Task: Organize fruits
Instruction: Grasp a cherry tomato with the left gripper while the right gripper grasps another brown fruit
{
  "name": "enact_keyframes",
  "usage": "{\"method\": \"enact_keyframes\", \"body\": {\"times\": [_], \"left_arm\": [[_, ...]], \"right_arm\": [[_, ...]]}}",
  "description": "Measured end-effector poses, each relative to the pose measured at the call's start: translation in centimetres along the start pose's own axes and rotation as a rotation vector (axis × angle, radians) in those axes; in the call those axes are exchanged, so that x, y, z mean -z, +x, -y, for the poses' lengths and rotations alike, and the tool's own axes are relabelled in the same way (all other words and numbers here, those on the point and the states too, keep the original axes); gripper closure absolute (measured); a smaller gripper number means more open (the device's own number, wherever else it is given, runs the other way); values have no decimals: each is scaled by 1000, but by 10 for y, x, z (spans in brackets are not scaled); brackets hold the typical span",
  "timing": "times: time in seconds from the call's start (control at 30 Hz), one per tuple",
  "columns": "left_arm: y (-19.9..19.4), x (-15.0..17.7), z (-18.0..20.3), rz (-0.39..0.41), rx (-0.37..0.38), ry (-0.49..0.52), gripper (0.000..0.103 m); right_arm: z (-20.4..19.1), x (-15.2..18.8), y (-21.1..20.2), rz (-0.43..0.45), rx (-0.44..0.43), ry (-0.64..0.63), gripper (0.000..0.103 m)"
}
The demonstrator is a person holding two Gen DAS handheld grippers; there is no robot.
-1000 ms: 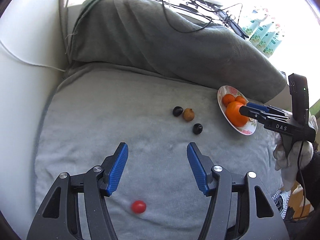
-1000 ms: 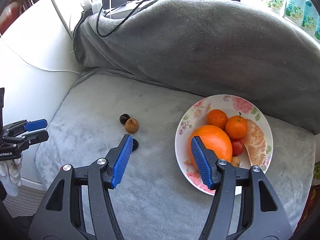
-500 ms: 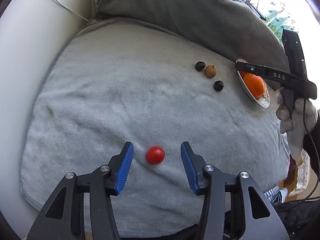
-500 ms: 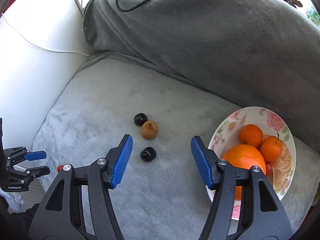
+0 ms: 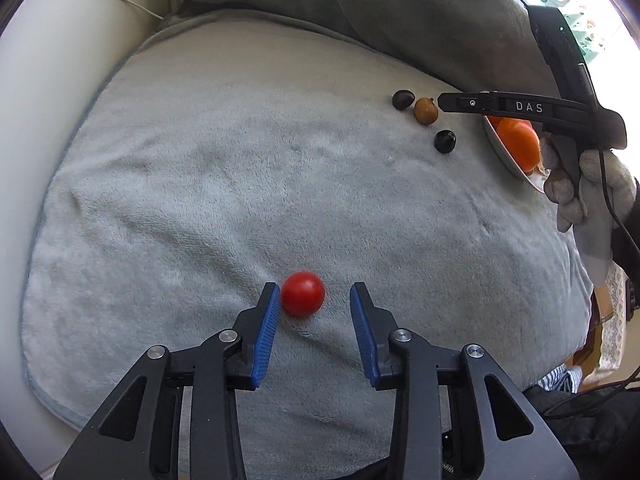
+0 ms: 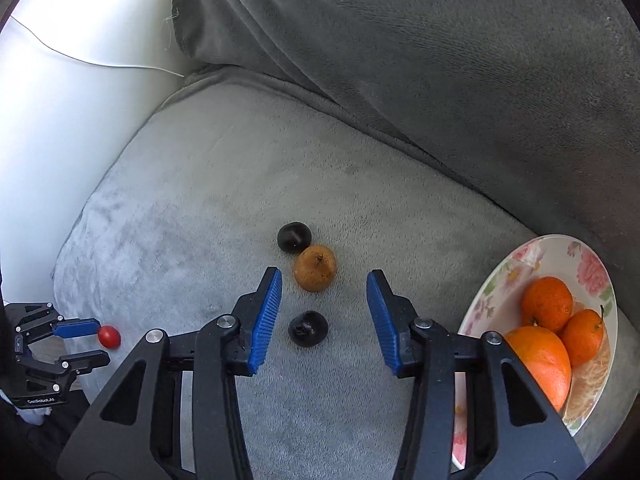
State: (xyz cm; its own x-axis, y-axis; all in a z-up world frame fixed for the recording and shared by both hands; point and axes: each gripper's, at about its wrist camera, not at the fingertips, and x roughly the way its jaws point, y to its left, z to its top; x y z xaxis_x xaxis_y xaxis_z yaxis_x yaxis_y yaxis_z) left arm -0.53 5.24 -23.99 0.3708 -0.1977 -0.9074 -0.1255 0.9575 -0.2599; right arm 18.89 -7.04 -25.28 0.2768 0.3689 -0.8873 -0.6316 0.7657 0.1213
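Observation:
A red cherry tomato (image 5: pixel 303 294) lies on the grey blanket (image 5: pixel 240 168) between the blue pads of my left gripper (image 5: pixel 316 295). The jaws are closing; the left pad is at the tomato's side and the right pad stands clear. My right gripper (image 6: pixel 324 279) hangs over three small fruits, its jaws closing too. A brown fruit (image 6: pixel 315 268) sits between its fingertips and a dark fruit (image 6: pixel 308 328) further back between the fingers, neither touched. Another dark fruit (image 6: pixel 294 237) lies just beyond. A flowered plate (image 6: pixel 500 280) on the right holds oranges (image 6: pixel 546 304).
A darker grey blanket (image 6: pixel 440 80) is heaped along the back. The white sofa arm (image 6: pixel 60 120) with a thin cable borders the left. A gloved hand (image 5: pixel 588 200) holds the right gripper (image 5: pixel 443 103) near the plate (image 5: pixel 505 156).
Both grippers have come down and narrowed. The left one moved onto the tomato, which now lies between its pads. The right one swung left from the plate to the three small fruits.

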Motion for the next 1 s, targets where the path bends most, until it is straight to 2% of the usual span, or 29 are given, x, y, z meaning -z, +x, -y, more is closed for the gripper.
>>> {"method": "enact_keyframes", "body": {"times": [0.17,0.47,0.57,0.7,1.0], "left_arm": [[3,0,-3,-5,-2,-10,72],[13,-3,-3,-17,-9,-15,80],[17,-4,-1,-17,-11,-11,80],[17,-4,-4,-16,1,-26,80],[11,-3,-14,-10,32,-63,81]], "right_arm": [[-1,-6,13,-27,-3,-8,62],[-5,-9,27,-54,-4,-23,65],[-6,-9,30,-58,-4,-24,65],[-5,-11,35,-68,-11,-22,74],[-7,-11,32,-51,-14,-19,75]]}}
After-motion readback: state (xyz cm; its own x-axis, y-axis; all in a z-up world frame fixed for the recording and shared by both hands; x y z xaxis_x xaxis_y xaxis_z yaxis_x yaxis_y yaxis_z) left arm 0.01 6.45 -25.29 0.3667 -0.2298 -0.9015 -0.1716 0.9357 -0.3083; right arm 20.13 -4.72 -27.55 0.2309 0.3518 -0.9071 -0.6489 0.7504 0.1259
